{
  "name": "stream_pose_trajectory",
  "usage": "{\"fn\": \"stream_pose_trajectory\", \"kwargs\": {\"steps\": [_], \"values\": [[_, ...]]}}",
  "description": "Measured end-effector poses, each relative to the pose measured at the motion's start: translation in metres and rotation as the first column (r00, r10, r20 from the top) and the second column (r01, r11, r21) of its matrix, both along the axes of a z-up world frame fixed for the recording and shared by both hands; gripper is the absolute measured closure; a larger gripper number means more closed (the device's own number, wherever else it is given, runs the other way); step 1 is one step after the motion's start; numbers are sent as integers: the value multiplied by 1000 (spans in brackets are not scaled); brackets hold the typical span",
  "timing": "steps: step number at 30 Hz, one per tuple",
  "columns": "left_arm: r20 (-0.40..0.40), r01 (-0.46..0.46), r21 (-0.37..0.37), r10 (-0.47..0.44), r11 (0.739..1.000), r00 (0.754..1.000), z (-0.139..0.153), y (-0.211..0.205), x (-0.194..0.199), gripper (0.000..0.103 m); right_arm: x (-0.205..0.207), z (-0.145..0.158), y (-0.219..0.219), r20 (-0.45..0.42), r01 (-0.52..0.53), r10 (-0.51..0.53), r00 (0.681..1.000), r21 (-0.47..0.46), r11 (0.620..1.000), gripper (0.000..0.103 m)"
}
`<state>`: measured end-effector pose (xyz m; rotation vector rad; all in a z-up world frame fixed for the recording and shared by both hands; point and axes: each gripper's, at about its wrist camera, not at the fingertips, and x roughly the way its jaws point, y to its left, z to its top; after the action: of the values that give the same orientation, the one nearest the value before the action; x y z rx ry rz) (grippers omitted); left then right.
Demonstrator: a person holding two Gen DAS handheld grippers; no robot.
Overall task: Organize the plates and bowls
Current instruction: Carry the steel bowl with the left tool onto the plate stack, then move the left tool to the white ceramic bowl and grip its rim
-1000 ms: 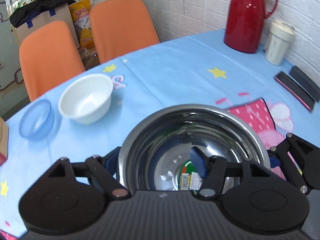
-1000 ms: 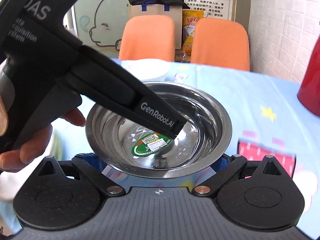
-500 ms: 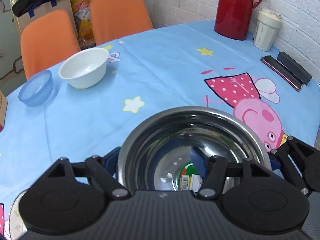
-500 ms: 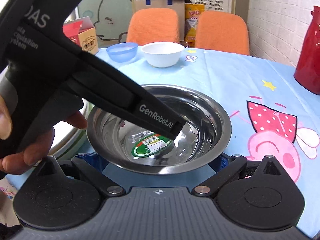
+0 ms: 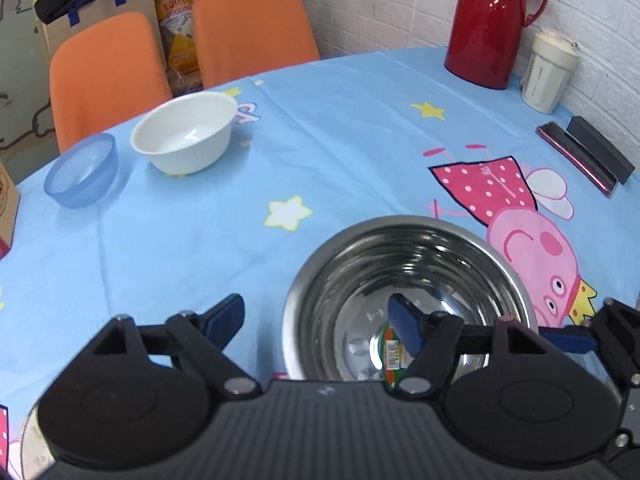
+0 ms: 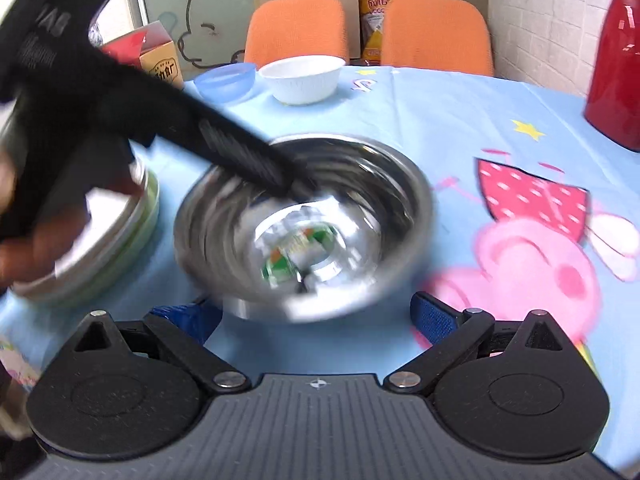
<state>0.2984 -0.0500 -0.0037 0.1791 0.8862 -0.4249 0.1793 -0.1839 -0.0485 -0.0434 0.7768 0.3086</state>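
A steel bowl (image 5: 408, 280) with a green label inside sits on the blue tablecloth, blurred in the right wrist view (image 6: 304, 220). My left gripper (image 5: 320, 316) is open; its right finger is inside the bowl and its left finger is outside the rim. My right gripper (image 6: 316, 316) is open, its fingers just short of the bowl's near side. A white bowl (image 5: 184, 136) and a blue bowl (image 5: 80, 172) stand at the far left. A stack of plates (image 6: 100, 248) lies left of the steel bowl.
A red thermos (image 5: 492, 20), a white cup (image 5: 548, 76) and black cases (image 5: 584, 156) stand at the right by the brick wall. Two orange chairs (image 5: 248, 28) stand behind the table. A carton (image 6: 156, 56) sits at the far left.
Both grippers have opened and let go of the steel bowl, which now rests on the table. The left gripper shifted left; the right gripper pulled back from the bowl.
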Motion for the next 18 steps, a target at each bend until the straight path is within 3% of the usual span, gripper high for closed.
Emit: {"fn": "stream_pose_trajectory", "kwargs": {"steps": [4, 8, 13, 18], "values": [[16, -58, -40, 58, 998, 998, 18, 31, -2, 32, -28, 8, -23, -19, 34, -33, 999, 18, 999, 15], [24, -122, -65, 124, 990, 992, 33, 63, 4, 32, -37, 31, -40, 27, 61, -63, 998, 85, 995, 15], [53, -200, -62, 203, 978, 978, 51, 93, 24, 32, -6, 65, -35, 126, 27, -37, 991, 81, 996, 15], [106, -245, -19, 246, 969, 964, 63, 104, 46, 32, 51, 84, -27, 147, -34, 25, 989, 62, 998, 15]]}}
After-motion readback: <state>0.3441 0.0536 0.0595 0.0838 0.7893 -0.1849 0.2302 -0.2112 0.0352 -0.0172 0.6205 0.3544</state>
